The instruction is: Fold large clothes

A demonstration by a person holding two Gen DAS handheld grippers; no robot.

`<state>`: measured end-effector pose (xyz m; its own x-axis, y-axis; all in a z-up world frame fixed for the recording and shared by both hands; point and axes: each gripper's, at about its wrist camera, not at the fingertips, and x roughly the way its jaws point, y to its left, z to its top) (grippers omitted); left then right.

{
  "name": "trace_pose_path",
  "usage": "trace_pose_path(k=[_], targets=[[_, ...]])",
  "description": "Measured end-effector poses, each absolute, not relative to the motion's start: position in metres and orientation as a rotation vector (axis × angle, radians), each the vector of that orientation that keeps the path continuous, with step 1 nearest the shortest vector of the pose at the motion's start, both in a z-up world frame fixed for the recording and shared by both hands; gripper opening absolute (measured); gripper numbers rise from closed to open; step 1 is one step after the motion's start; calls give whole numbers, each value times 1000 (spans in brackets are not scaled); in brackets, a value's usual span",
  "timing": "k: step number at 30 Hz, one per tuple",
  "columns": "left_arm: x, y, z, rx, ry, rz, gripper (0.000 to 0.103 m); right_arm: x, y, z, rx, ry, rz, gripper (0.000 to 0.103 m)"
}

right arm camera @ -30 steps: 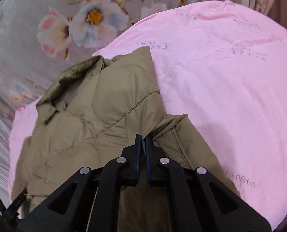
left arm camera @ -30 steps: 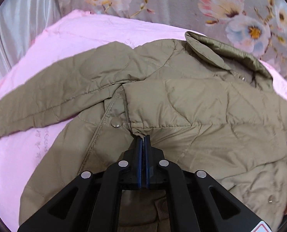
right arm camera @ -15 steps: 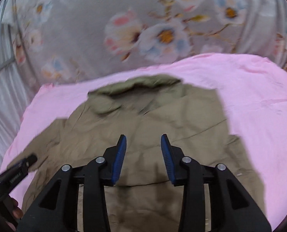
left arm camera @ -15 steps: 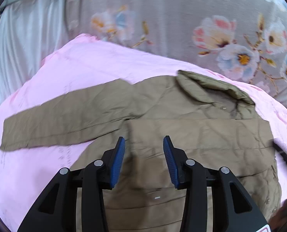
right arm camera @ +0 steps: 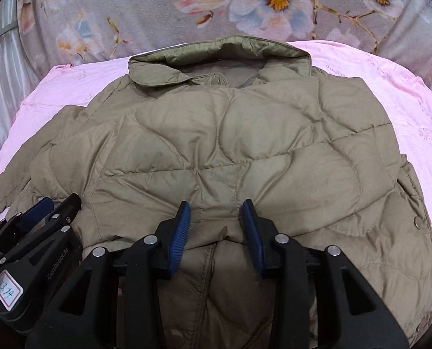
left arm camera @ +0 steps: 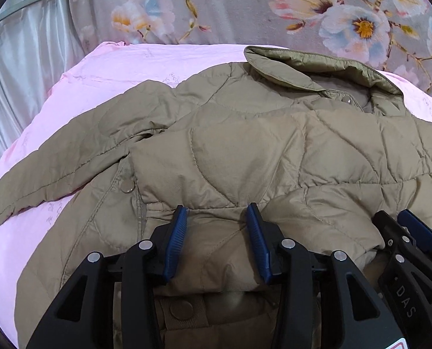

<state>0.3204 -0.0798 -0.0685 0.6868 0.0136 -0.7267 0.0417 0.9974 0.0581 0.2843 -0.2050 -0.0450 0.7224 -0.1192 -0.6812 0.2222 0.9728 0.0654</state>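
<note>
Two grippers side by side over jacket's near half. Left gripper released, jaws apart, nothing pinched; folded sleeve's cuff edge lies just ahead of tips. Right gripper likewise released, jaws apart, empty; same cuff edge just ahead of its tips. Right gripper seen low at right edge of left view, left one low at left edge of right view: close neighbours, both pitched downward.

Jacket spread on pink sheet, collar far from both tools, hem nearest, partly under them. Right sleeve lies across chest already. Left sleeve stretches out far-left of left gripper, long axis running leftward and slightly nearer, cuff well apart from tips.

Judgement: left sleeve next; left gripper plainly nearer. Floral cloth beyond sheet.
</note>
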Motion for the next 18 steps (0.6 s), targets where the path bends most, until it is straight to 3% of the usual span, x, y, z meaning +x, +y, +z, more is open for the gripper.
trace_pose_path(k=[18], targets=[[240,-35,-43,-101,842,-86,46,220,-180,-41,107,758,-219,36]])
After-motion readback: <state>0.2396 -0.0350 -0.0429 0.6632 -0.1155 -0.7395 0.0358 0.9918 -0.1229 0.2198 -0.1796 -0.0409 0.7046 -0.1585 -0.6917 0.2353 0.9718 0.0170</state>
